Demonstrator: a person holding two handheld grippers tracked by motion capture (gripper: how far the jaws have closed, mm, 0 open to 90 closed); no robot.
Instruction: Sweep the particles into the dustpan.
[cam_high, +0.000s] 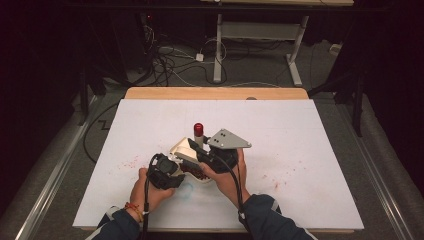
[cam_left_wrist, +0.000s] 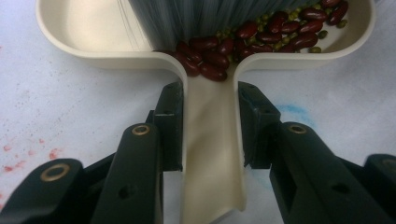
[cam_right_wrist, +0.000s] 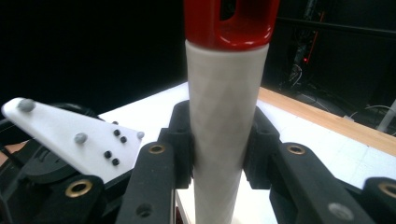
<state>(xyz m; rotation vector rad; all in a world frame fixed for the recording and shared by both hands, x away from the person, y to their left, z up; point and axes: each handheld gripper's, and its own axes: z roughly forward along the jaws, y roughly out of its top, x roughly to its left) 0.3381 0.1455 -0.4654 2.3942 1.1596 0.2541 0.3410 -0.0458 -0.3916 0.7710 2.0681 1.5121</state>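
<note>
A cream dustpan (cam_high: 181, 148) lies on the white table sheet (cam_high: 300, 150), its pan (cam_left_wrist: 93, 32) holding red kidney beans (cam_left_wrist: 210, 60) and small green beans. My left gripper (cam_left_wrist: 210, 121) is shut on the dustpan's handle (cam_left_wrist: 210, 158); in the high view the left gripper (cam_high: 167, 172) sits at the near side. My right gripper (cam_right_wrist: 224, 135) is shut on the white handle (cam_right_wrist: 226, 116) of a brush with a red cap (cam_right_wrist: 229, 23). The brush (cam_high: 199, 132) stands upright, and its grey bristles (cam_left_wrist: 187, 18) rest in the pan against the beans.
Red stains (cam_high: 130, 162) speckle the sheet left of the pan, and a faint blue smudge (cam_left_wrist: 289, 112) lies near its handle. The left gripper's pale three-cornered plate (cam_right_wrist: 70, 140) shows beside the brush. The table's wooden far edge (cam_high: 215, 93) borders a dark floor with cables.
</note>
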